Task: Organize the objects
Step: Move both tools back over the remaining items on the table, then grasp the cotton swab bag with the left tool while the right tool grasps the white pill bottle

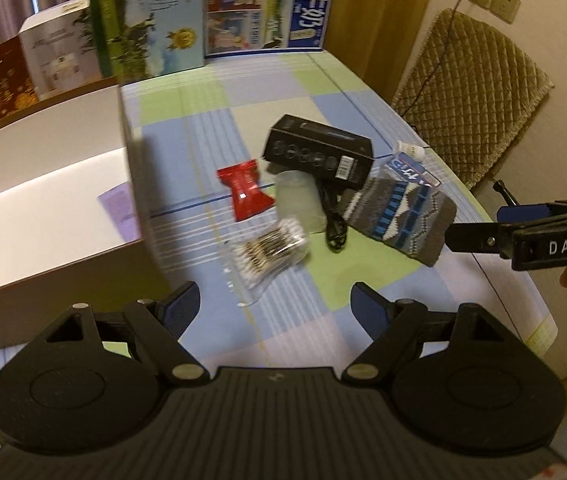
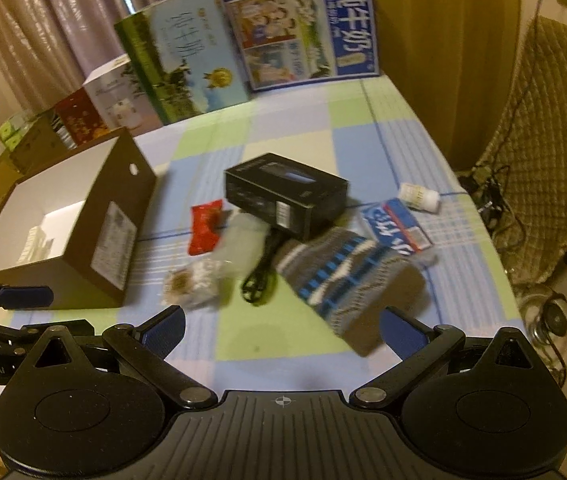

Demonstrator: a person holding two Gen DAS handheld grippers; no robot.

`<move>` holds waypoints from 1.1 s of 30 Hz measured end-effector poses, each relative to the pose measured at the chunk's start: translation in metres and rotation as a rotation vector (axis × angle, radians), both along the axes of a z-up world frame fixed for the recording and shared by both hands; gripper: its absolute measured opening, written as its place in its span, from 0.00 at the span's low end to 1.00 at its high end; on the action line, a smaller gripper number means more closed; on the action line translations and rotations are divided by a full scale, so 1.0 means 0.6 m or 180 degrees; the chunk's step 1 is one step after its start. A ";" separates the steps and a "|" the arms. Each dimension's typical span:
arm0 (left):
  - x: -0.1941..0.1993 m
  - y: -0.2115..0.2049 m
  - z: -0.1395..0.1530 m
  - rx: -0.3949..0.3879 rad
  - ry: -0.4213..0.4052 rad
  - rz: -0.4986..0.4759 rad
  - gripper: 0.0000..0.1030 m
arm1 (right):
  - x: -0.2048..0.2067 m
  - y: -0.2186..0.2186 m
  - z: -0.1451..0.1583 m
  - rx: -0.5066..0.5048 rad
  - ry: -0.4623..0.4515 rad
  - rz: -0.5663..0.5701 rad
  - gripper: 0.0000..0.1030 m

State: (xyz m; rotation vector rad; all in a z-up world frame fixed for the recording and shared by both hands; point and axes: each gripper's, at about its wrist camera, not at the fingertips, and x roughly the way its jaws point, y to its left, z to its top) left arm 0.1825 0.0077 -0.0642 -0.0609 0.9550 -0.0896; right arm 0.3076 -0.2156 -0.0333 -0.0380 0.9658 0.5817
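right, the checked tablecloth [image 2: 291,128] fills both views, blue, green and lilac squares. at the left of the frame sits the open cardboard box [image 2: 83,224], white inside, its labelled side facing the pile. along the top, milk cartons [image 2: 303,32] stand upright in a row. centre frame, the clutter: a black box [image 2: 287,196] resting partly on a black cable [image 2: 261,280], and lower right of it a grey patterned sock [image 2: 347,284] with blue bars. a blue-and-white tissue pack [image 2: 397,226] lies touching the sock's upper edge, a small white bottle [image 2: 419,197] on its side just beyond. left of the cable, a red snack packet [image 2: 205,226], and below it a clear bag of cotton swabs [image 1: 273,246], blurred. the left gripper [image 1: 275,304] hangs above the cloth, fingers apart, nothing between them, swabs just ahead. the right gripper [image 2: 281,330] likewise, fingers spread wide and empty, the sock's toe end near its right finger [image 2: 405,336].
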 end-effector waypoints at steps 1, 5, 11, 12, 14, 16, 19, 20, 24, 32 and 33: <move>0.003 -0.007 -0.002 0.0012 -0.0015 -0.0032 0.76 | 0.004 -0.006 -0.002 -0.0006 0.0007 -0.0017 0.98; 0.016 -0.032 -0.016 0.0090 -0.0126 -0.0168 0.72 | 0.019 -0.027 -0.011 -0.0046 0.0033 -0.0071 0.98; 0.055 -0.057 -0.050 0.0337 -0.0174 -0.0321 0.70 | 0.049 -0.054 -0.026 -0.0077 0.0099 -0.0139 0.98; 0.062 -0.060 -0.057 0.0407 -0.0156 -0.0350 0.68 | 0.053 -0.057 -0.028 -0.0079 0.0105 -0.0146 0.98; 0.076 -0.064 -0.075 0.0551 -0.0134 -0.0406 0.66 | 0.062 -0.063 -0.033 -0.0082 0.0125 -0.0161 0.98; 0.089 -0.067 -0.092 0.0681 -0.0090 -0.0452 0.66 | 0.072 -0.070 -0.038 -0.0090 0.0149 -0.0179 0.98; 0.108 -0.067 -0.115 0.0782 -0.0023 -0.0504 0.65 | 0.084 -0.078 -0.045 -0.0107 0.0182 -0.0201 0.98; 0.113 -0.067 -0.123 0.0808 -0.0001 -0.0511 0.65 | 0.087 -0.081 -0.047 -0.0112 0.0191 -0.0211 0.98; 0.137 -0.066 -0.155 0.0909 0.0114 -0.0545 0.62 | 0.099 -0.092 -0.054 -0.0136 0.0227 -0.0252 0.98; 0.159 -0.073 -0.186 0.1019 0.0106 -0.0683 0.47 | 0.128 -0.110 -0.064 -0.0164 0.0250 -0.0309 0.98; 0.159 -0.074 -0.187 0.1036 0.0092 -0.0698 0.41 | 0.132 -0.111 -0.065 -0.0163 0.0244 -0.0307 0.98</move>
